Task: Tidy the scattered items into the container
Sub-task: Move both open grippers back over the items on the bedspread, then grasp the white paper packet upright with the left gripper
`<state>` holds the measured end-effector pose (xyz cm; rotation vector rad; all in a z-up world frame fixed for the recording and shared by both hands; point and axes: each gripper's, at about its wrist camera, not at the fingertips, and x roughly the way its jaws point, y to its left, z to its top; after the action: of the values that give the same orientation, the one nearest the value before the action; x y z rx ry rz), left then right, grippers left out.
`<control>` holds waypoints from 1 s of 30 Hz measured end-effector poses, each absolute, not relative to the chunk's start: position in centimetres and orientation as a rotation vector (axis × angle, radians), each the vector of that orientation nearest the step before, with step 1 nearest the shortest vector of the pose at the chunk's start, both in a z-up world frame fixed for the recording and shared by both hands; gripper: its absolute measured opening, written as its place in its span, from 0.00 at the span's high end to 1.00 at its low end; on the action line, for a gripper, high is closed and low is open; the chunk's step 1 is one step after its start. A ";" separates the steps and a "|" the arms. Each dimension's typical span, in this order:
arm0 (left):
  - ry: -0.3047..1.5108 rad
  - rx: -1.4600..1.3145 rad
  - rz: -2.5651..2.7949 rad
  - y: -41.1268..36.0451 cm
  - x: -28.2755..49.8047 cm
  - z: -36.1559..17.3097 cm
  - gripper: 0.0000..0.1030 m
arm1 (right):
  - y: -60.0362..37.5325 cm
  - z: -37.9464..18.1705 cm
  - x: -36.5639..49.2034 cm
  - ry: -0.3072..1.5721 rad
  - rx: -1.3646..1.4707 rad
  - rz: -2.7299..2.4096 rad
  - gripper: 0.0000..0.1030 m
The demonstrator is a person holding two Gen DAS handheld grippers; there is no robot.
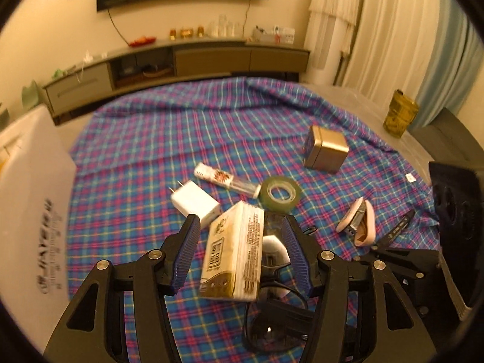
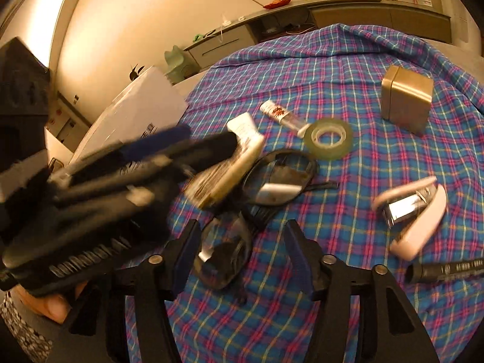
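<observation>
Tissue pack [image 1: 231,251] stood between the spread, untouching jaws of the left gripper [image 1: 240,254], mid-cloth [image 1: 145,157], leaning on sunglasses [image 1: 273,272]. Right gripper [image 2: 242,257] gaped, empty, over them. Risk: squeezing could topple the pack or snag the frames.

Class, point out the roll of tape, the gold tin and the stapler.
roll of tape [image 1: 280,193], left wrist view, top rim.
gold tin [image 2: 407,103], right wrist view, front face.
stapler [image 2: 419,230], right wrist view, white body.
</observation>
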<state>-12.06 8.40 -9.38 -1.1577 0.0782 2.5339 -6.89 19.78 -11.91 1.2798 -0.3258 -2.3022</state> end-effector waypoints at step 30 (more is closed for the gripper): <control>0.135 -1.319 2.556 6.6 -10.9 -12.5 0.78 | 21.7 -14.3 -9.1 -0.788 1.303 -2.067 0.82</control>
<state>-10.88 6.61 -12.52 -1.3185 0.1353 2.5563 -9.11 21.70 -14.26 1.3032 -0.7880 -2.0666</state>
